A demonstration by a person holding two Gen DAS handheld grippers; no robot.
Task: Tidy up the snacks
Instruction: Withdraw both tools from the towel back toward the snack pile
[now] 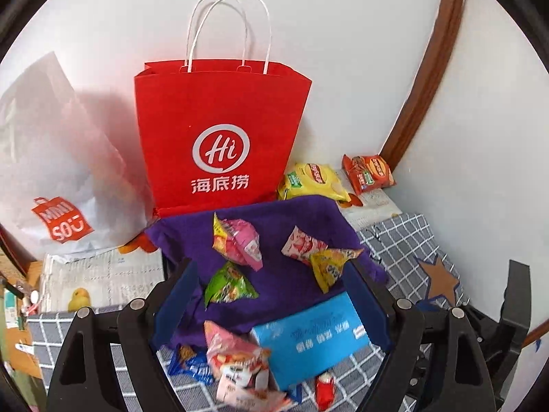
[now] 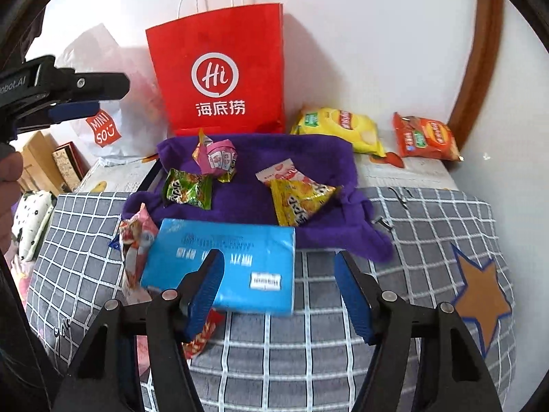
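Both grippers' jaws spread wide, nothing between them. Left gripper (image 1: 271, 281) hangs over the purple fleece cloth (image 1: 274, 213); between its jaws lie the green triangular snack packet (image 1: 228, 285) and the near edge of the cloth. Just ahead of the jaws sit the pink crumpled snack packet (image 1: 240, 242), a pink-white triangular packet (image 1: 302, 245) and a yellow triangular packet (image 1: 331, 266), the yellow one close by the right-side jaw, its long axis running diagonally.

Right gripper (image 2: 279, 285) hovers over the grey checked cushion (image 2: 411, 226). Its left-side jaw overlaps the blue rectangular tissue pack (image 2: 240, 261), which lies flat with its long axis crosswise to the jaws and its far edge on the cloth. Right-side jaw has bare checked fabric around it as far as the brown star patch (image 2: 480, 295).

Beyond the cloth a red paper carrier bag (image 2: 219, 68) stands upright against the white wall (image 2: 360, 34), closing the far side. Right of it, a yellow chip bag (image 2: 339, 127) and a red-orange chip bag (image 2: 425, 135) lie flat near the wall corner. A white plastic shopping bag (image 1: 51, 158) sits left of the red bag.
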